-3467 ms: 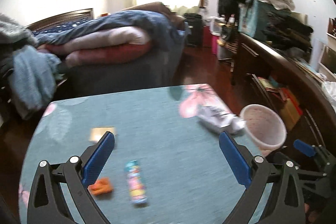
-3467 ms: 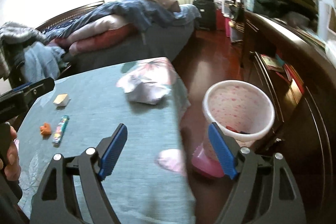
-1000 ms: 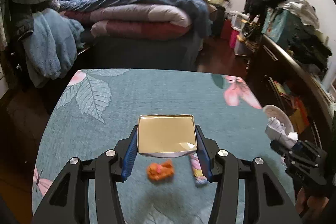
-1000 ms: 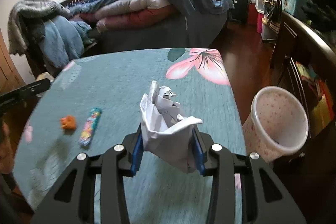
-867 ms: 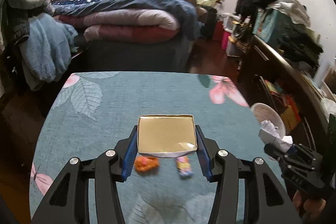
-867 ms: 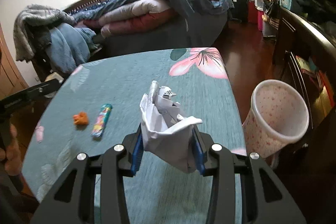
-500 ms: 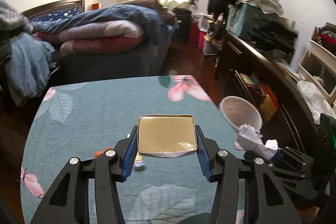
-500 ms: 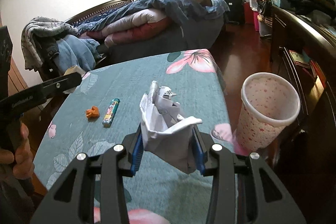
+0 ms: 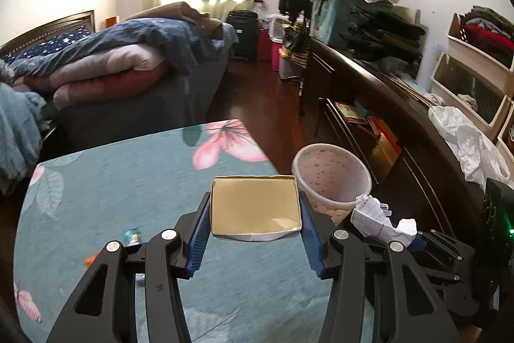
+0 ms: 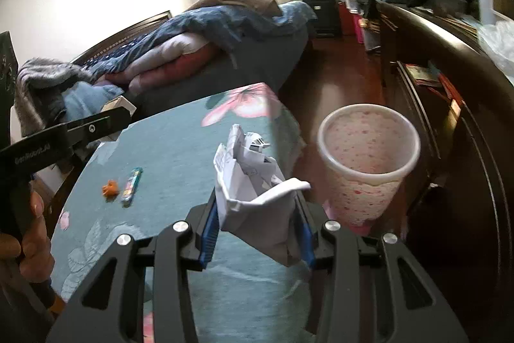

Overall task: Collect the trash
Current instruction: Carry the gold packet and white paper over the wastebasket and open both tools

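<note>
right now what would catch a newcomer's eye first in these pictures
Each hand-held gripper is full: the left hand-held gripper clamps a small cardboard box, and the right hand-held gripper clamps a crumpled paper. Just off the table's right edge stands a pink speckled bin. An orange scrap and a wrapper lie on the teal table.
</note>
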